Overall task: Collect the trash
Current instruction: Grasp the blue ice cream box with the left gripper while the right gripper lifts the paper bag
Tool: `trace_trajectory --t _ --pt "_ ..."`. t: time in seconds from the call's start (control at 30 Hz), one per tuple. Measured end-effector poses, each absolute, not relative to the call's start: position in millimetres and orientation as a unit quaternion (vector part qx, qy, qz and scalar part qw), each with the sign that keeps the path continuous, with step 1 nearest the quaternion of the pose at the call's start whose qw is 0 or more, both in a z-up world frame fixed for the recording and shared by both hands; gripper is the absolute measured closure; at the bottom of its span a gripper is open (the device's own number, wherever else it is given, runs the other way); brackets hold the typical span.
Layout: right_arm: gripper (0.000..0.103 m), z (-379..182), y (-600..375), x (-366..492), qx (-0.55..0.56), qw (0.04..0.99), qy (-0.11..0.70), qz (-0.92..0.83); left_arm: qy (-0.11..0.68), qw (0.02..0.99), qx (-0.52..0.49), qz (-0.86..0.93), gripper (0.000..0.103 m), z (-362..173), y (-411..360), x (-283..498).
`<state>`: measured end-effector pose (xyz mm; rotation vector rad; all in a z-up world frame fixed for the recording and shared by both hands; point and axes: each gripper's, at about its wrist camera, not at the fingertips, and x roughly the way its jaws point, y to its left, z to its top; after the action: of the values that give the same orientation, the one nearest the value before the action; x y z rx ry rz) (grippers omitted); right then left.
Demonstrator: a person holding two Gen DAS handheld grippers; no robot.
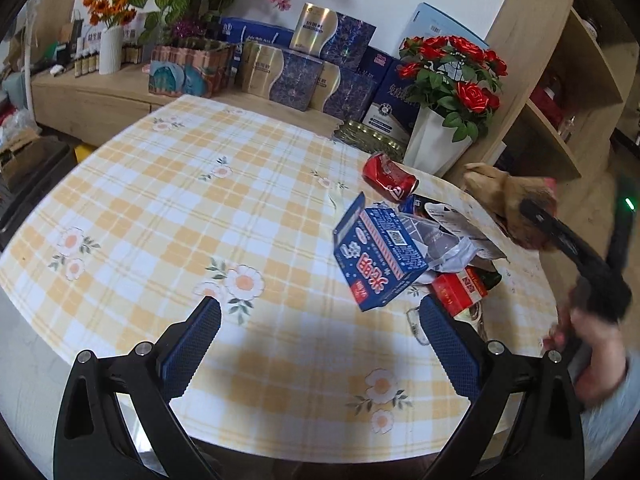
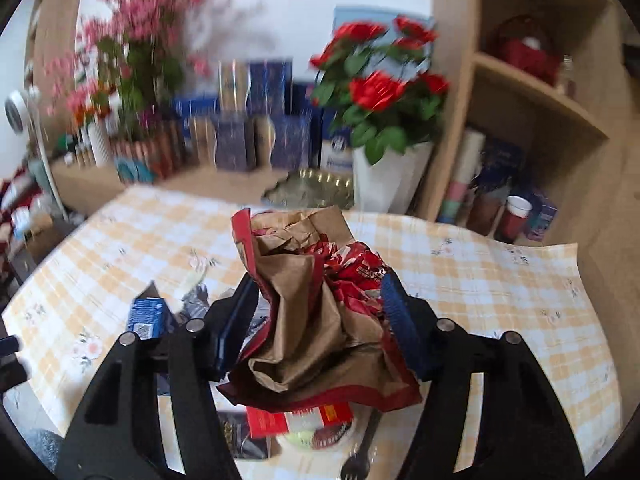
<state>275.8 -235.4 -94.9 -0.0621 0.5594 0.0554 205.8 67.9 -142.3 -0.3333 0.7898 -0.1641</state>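
Step in hand: the right claw (image 2: 316,320) has a crumpled brown-and-red paper bag (image 2: 316,312) between its jaws, both pads against the paper, lifted above the trash pile.
Left claw: the left claw (image 1: 320,336) hangs wide open over the near part of the worktop (image 1: 168,208), holding nothing.
Trash, where it lies: a blue carton (image 1: 376,256) lies tilted at the right side of the worktop, against clear plastic wrap (image 1: 440,244); a red can (image 1: 390,176) lies on its side just beyond; a small red box (image 1: 460,290) lies on the near side of the pile.
Next move: probably carry the bag to wherever trash goes; no bin shows in either view. The left claw's closest target looks like the carton, and needs a grip across its narrow sides.
Surface: a yellow-check cloth with daisy prints, otherwise bare to the left.
Room: gift boxes (image 1: 304,76) stacked behind, red roses in a white vase (image 1: 436,140) at the far right, wooden shelves (image 1: 576,92) beside them.
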Motion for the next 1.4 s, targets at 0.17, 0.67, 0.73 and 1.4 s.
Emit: trace_trajectory --t 0.17,0.67,0.73,1.4 --pt "0.039 -95.2 -256.1 229.3 -0.022 0.970 0.241 0.006 0.401 0.891 -0.182 -0.109 0.013 -149.3 34.4 237.9" --pt "0.039 -117.3 -295.0 142.7 -0.016 0.971 0.238 -0.026 0.455 0.877 -0.131 -0.088 0.032 -186.3 -33.6 330.5" --pt "0.039 -120.7 -297.9 137.9 -0.010 0.969 0.246 -0.025 0.467 0.867 -0.145 -0.099 0.046 -192.5 -31.0 335.7" --pt "0.039 -109.2 -259.7 81.3 0.011 0.962 0.270 0.028 0.406 0.887 -0.122 -0.185 0.063 -131.0 21.4 184.3"
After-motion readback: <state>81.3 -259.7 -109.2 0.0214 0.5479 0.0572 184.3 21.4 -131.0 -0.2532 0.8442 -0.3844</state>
